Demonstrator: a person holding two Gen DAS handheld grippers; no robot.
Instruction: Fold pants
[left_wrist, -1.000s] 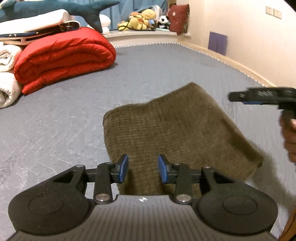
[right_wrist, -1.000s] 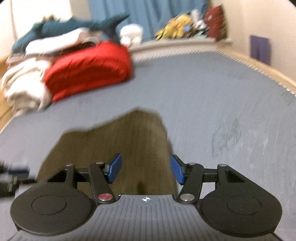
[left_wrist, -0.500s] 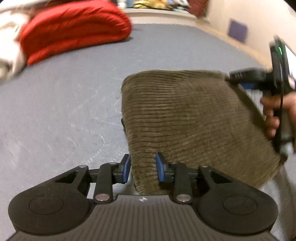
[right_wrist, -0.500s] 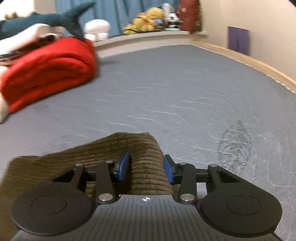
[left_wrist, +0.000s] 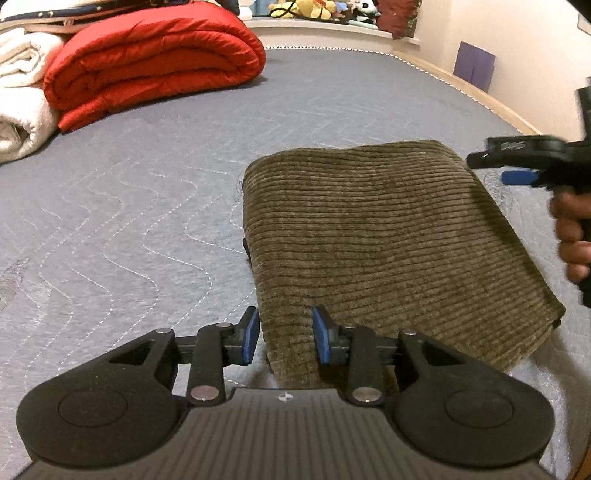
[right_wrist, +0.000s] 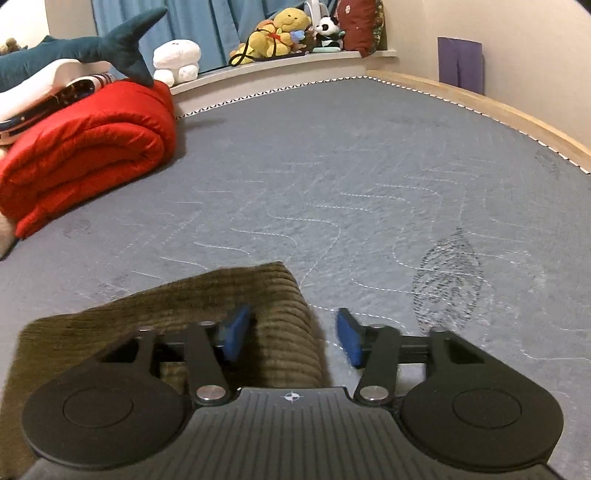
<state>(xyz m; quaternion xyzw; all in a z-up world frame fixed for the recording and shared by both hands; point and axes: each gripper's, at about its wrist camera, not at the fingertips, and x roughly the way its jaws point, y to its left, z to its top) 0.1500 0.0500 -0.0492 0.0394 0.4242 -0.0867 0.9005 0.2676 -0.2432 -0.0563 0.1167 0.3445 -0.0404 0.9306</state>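
Observation:
The olive-brown corduroy pants (left_wrist: 388, 236) lie folded into a flat rectangle on the grey quilted bed (left_wrist: 129, 192). My left gripper (left_wrist: 284, 334) is open, its blue pads either side of the pants' near left corner. My right gripper (right_wrist: 291, 334) is open above the pants' far right corner (right_wrist: 273, 306); the cloth lies between the pads, nearer the left one. In the left wrist view the right gripper (left_wrist: 517, 166) shows at the right edge, held in a hand, beside the pants' far right corner.
A rolled red quilt (left_wrist: 147, 62) and white towels (left_wrist: 18, 110) lie at the far left of the bed. A shark plush (right_wrist: 85, 48) rests on the pile. Stuffed toys (right_wrist: 280, 33) sit on the headboard ledge. A wooden bed edge (right_wrist: 480, 107) runs along the right.
Both grippers closed in on the pants' corners half a second ago and have now opened wider. The pants lie flatter on the bed. The right gripper has drawn slightly away from the cloth.

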